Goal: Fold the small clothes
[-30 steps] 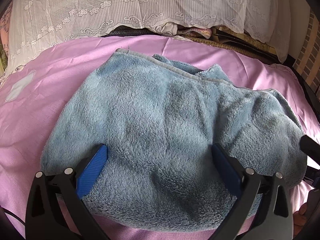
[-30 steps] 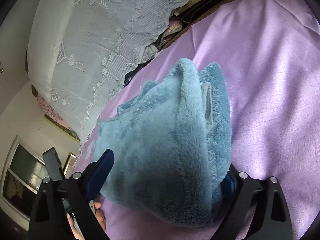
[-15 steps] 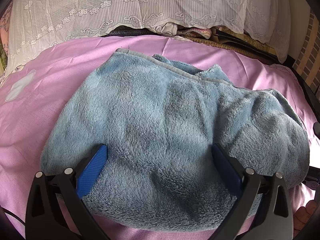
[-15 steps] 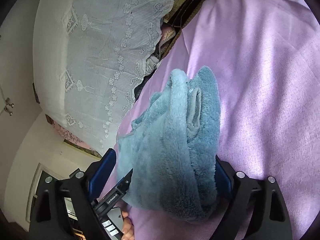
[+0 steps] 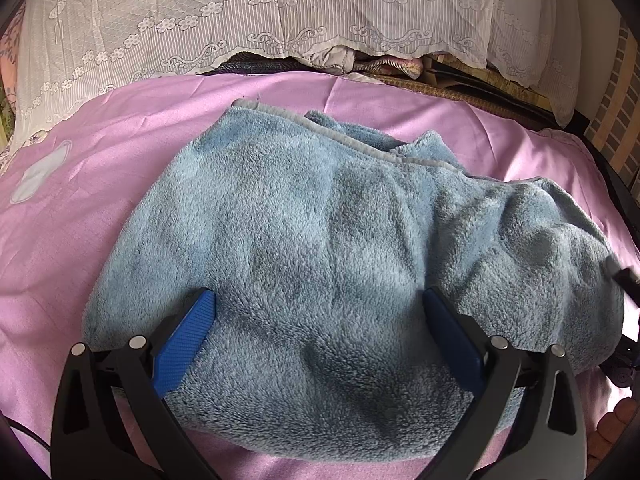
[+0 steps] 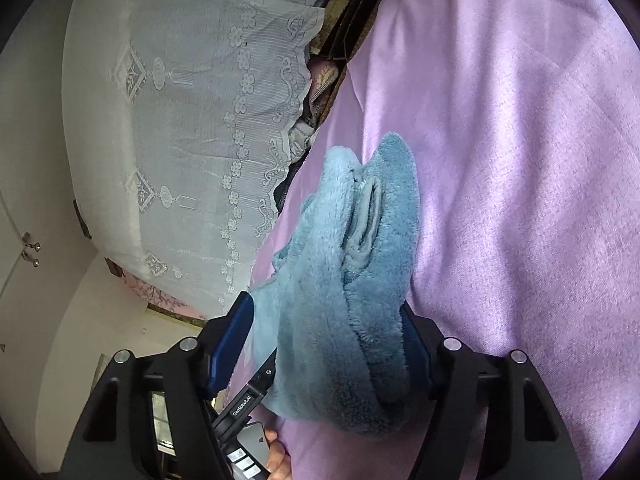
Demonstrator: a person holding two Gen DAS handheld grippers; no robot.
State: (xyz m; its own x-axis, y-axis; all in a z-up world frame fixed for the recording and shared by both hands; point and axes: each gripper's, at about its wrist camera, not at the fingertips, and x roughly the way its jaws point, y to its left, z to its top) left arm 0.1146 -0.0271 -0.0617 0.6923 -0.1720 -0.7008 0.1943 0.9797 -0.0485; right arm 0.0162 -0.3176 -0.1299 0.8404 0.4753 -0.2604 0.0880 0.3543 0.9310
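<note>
- Nearest the right wrist camera, the right gripper [image 6: 328, 336] had just been closing, and its blue pads [image 6: 230, 342] sat on either side of the bunched right-hand end of the blue fleece garment [image 6: 344, 320]. The cloth filled the gap from pad to pad, so it read as a grip on the fleece.
- The bite looked thick: several layers and a grey hem were gathered between the fingers. For a clean fold, that grip wanted to take the edge alone, or the whole wad would travel as a lump.
- Down at the lower left of that view, the left gripper's dark body and a few fingers of the person's hand [image 6: 276, 452] showed.
- In the left wrist view, the left gripper [image 5: 320, 320] stood spread wide over the near part of the garment [image 5: 320, 264], its pads [image 5: 186, 338] resting on or just above the pile. It clamped nothing.
- The left one, I judged, served best as an anchor: press down and pin the near side while the right carried its end across, low and slow, so the fleece would not drag.
- The garment lay rumpled in the middle of the pink bedsheet [image 5: 100, 152], its grey hem toward the far side.
- Farthest off, a white lace cover [image 5: 280, 12] hung along the head of the bed.
</note>
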